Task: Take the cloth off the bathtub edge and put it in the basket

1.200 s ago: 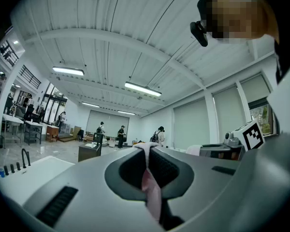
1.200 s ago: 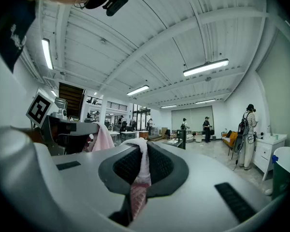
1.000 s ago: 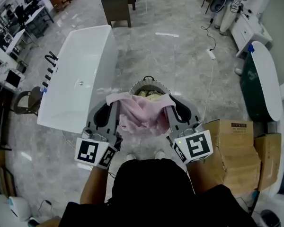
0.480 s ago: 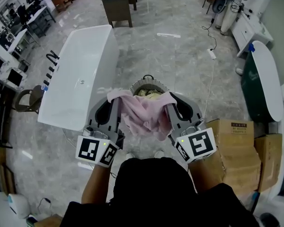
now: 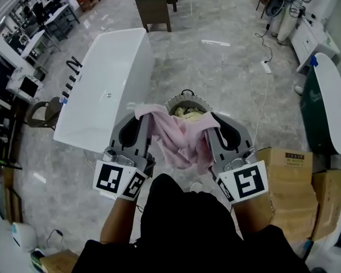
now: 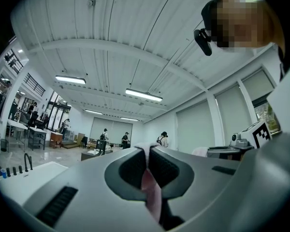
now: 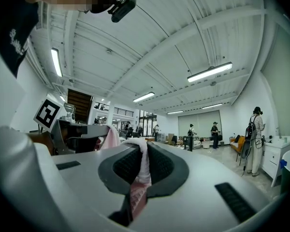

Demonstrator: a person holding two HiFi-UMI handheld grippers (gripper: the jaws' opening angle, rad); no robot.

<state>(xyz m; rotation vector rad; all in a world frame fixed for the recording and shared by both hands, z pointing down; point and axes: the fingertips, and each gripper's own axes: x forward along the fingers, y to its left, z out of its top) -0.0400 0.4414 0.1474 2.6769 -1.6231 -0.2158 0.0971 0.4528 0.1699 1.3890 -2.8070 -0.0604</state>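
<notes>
A pink cloth (image 5: pixel 181 136) hangs spread between my two grippers, above and just in front of the round basket (image 5: pixel 186 102) on the floor. My left gripper (image 5: pixel 143 116) is shut on the cloth's left corner; that pinched cloth (image 6: pixel 150 187) shows between its jaws. My right gripper (image 5: pixel 207 121) is shut on the right corner, the cloth (image 7: pixel 141 173) draped over and between its jaws. The white bathtub (image 5: pixel 111 87) stands to the left, its edge bare. The basket holds some light-coloured fabric, partly hidden by the cloth.
Cardboard boxes (image 5: pixel 290 186) sit on the floor at the right. A dark green tub (image 5: pixel 324 107) stands at the far right, a dark table (image 5: pixel 156 4) at the back. A chair (image 5: pixel 42 114) and desks are left of the bathtub. A power strip (image 5: pixel 267 67) lies on the marble floor.
Both grippers with the cloth have shifted slightly right and forward, closer over the basket. The cloth stays pinched at both corners.
</notes>
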